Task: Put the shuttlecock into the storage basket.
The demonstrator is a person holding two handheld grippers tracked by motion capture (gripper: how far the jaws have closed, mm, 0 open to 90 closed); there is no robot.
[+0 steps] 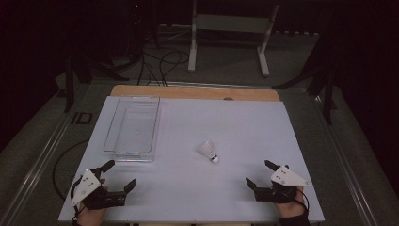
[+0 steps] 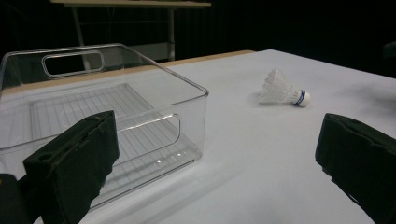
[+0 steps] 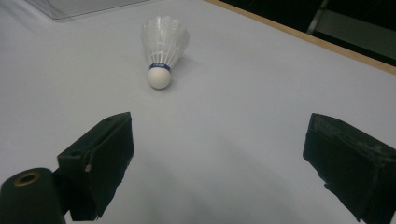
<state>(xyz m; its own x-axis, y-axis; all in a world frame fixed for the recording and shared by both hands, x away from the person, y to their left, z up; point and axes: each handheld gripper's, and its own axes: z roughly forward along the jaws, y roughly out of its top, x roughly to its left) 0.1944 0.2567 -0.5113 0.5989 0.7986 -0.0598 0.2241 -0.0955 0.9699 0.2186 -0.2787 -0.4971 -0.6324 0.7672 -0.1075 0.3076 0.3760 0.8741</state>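
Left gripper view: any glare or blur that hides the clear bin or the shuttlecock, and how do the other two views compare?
Left gripper view: clear bin shows small glints on its front wall, shuttlecock sharp, near jaws soft. Right gripper view: shuttlecock crisp, faint shadow beside it. High view: white table evenly lit, surroundings nearly black, image grainy.

Dark room, grey floor (image 1: 226, 70), white metal stand (image 1: 228, 23), black cables (image 1: 160, 63).

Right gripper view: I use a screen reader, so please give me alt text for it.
A white shuttlecock lies on the white table, cork end toward the camera, ahead of the right gripper, whose black jaws stand wide open with nothing between them.
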